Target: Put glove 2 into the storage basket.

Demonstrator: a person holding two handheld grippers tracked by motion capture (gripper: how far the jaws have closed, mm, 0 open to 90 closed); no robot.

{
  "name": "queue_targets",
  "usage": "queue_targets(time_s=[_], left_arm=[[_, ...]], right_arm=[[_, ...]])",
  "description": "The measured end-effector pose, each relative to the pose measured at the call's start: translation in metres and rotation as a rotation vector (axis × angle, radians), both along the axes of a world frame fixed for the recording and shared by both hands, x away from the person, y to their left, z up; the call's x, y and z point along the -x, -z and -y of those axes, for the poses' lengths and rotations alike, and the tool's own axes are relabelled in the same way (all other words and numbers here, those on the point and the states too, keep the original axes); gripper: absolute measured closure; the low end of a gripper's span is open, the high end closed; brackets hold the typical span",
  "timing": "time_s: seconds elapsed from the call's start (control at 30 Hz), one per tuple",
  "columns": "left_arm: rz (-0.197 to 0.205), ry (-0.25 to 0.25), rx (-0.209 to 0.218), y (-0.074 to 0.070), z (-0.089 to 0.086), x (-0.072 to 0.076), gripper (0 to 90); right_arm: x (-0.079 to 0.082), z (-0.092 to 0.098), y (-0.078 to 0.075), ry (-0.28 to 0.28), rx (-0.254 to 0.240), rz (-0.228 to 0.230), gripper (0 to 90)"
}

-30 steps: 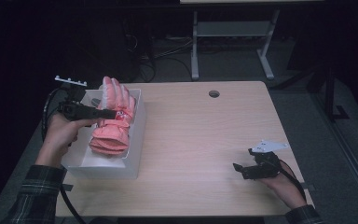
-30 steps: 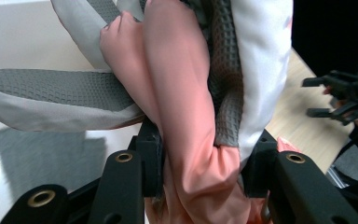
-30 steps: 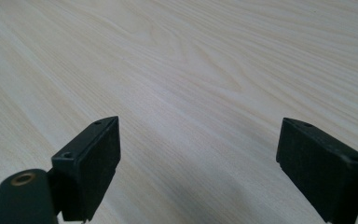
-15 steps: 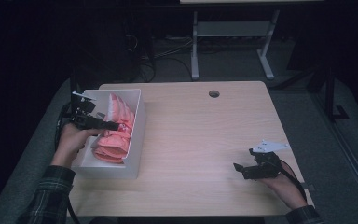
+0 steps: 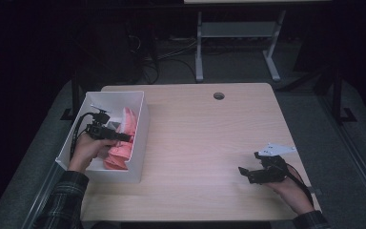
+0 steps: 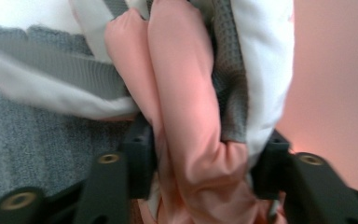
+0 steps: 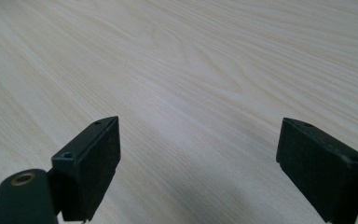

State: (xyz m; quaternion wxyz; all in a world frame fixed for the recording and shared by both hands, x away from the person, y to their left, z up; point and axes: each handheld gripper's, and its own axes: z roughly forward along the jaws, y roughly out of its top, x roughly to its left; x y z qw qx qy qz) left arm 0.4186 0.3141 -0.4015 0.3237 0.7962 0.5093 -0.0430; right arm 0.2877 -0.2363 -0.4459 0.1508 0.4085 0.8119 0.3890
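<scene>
A stack of folded clothes, pink (image 5: 129, 119) with white and grey layers, lies in a white box (image 5: 141, 125) at the table's left edge. My left gripper (image 5: 127, 138) reaches into the box from the left. In the left gripper view its jaws have just been opening, and the pink fold (image 6: 186, 93) still fills the gap between the pads (image 6: 140, 156), touching both; the left gripper (image 6: 203, 163) points into the pile. My right gripper (image 5: 242, 171) rests at the table's front right, open (image 7: 198, 158) over bare wood with nothing between its jaws.
The wooden table (image 5: 205, 133) has a round cable hole (image 5: 218, 96) near its far edge. Grey knit fabric (image 6: 32, 135) lies to the left of the pink fold in the box. A metal frame (image 5: 238, 33) stands on the floor behind the table.
My left hand has come down with the clothes: the stack that stood above the box's rim now sits lower inside it. The right hand has not moved.
</scene>
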Motion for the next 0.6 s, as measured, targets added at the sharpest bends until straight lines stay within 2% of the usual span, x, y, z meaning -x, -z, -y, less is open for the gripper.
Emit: queue_targets(time_s=[0.13,0.2,0.4,0.47,0.6], left_arm=[[0.059,-0.034,-0.041,-0.011,-0.003,0.003,24.0],[0.101,-0.040,-0.033,-0.021,-0.007,0.005,16.5],[0.207,-0.052,-0.045,-0.059,-0.013,0.015,15.5],[0.244,-0.041,-0.040,-0.071,-0.008,0.020,15.5],[0.309,0.014,-0.031,-0.093,0.011,0.032,15.5]], right_arm=[[0.000,0.001,0.000,-0.002,0.003,0.005,13.4],[0.000,0.001,0.000,0.002,0.000,0.004,13.4],[0.000,0.001,0.000,0.002,-0.003,0.002,13.4],[0.000,0.001,0.000,0.000,-0.001,0.002,13.4],[0.000,0.000,0.000,0.004,0.001,-0.002,13.4]])
